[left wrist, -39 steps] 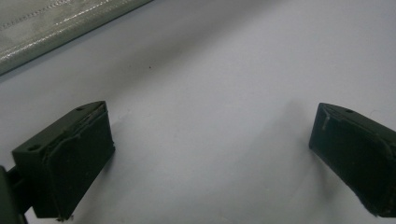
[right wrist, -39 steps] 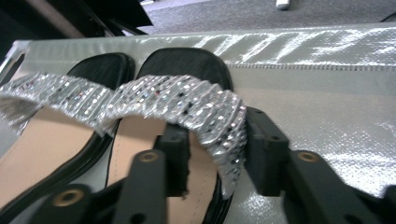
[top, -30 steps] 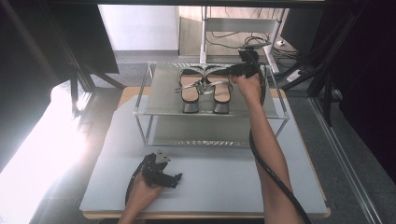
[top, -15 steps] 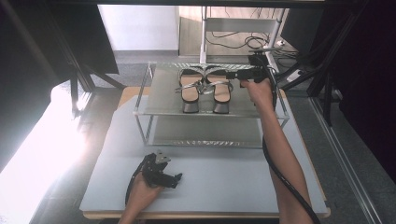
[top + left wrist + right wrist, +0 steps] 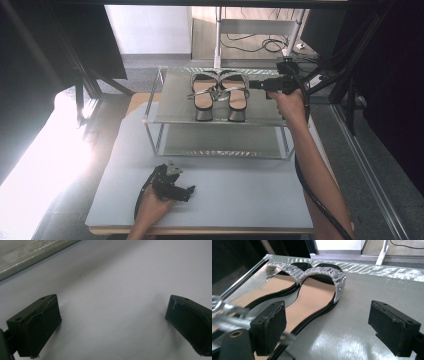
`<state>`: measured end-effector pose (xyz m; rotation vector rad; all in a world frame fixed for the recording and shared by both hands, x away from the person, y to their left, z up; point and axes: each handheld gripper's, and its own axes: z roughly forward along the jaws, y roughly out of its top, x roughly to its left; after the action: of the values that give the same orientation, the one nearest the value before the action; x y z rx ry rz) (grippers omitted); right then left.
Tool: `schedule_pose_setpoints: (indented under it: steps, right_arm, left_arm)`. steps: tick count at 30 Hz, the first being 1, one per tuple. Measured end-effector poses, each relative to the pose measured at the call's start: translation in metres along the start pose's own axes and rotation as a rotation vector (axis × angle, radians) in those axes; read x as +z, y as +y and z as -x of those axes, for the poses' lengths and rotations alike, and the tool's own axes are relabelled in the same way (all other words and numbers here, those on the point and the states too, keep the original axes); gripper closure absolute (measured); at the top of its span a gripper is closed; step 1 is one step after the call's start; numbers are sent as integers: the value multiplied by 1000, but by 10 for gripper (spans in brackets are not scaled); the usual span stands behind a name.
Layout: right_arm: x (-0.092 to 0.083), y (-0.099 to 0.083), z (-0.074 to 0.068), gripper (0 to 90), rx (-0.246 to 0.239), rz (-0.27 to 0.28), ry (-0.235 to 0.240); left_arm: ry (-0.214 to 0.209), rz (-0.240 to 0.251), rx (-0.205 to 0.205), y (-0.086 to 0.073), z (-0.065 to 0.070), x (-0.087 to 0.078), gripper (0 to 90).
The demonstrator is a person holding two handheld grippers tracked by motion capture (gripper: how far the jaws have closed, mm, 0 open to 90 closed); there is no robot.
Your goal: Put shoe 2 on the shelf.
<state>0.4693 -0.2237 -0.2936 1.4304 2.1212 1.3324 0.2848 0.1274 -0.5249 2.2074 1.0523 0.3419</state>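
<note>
A pair of sandals with black soles, tan insoles and glittering silver straps stands side by side on the top shelf of a rack (image 5: 270,114): the left sandal (image 5: 202,95) and the right sandal (image 5: 235,94). My right gripper (image 5: 252,85) hovers just right of the right sandal and points at it. Its jaws have just been opening and press on nothing. The right gripper view has the right gripper (image 5: 328,315) open over the shelf, with the near sandal (image 5: 317,295) ahead by its left jaw. My left gripper (image 5: 191,190) rests open on the grey table (image 5: 240,200), holding nothing (image 5: 112,312).
The two-tier rack has a lower shelf (image 5: 220,140) and thin metal posts. Black frame bars (image 5: 345,75) and cables (image 5: 260,45) stand behind and to the right of it. A cable (image 5: 310,190) trails along my right forearm.
My right gripper has drawn back to the right, off the right sandal, and its jaws have spread apart. The left gripper has stayed where it was.
</note>
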Motion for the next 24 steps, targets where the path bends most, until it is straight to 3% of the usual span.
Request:
schedule_pose_setpoints:
  steps: [4,15,24]
  right_arm:
    - [-14,-11,-4,139,-10,-1,32]
    - [-28,-44,-15,132,-27,-13,102]
    - [-45,-78,-33,126,-87,-6,152]
  left_arm:
    - [4,2,-2,0,0,0,0]
    - [4,0,6,0,0,0,0]
    - [1,-1,6,0,0,0,0]
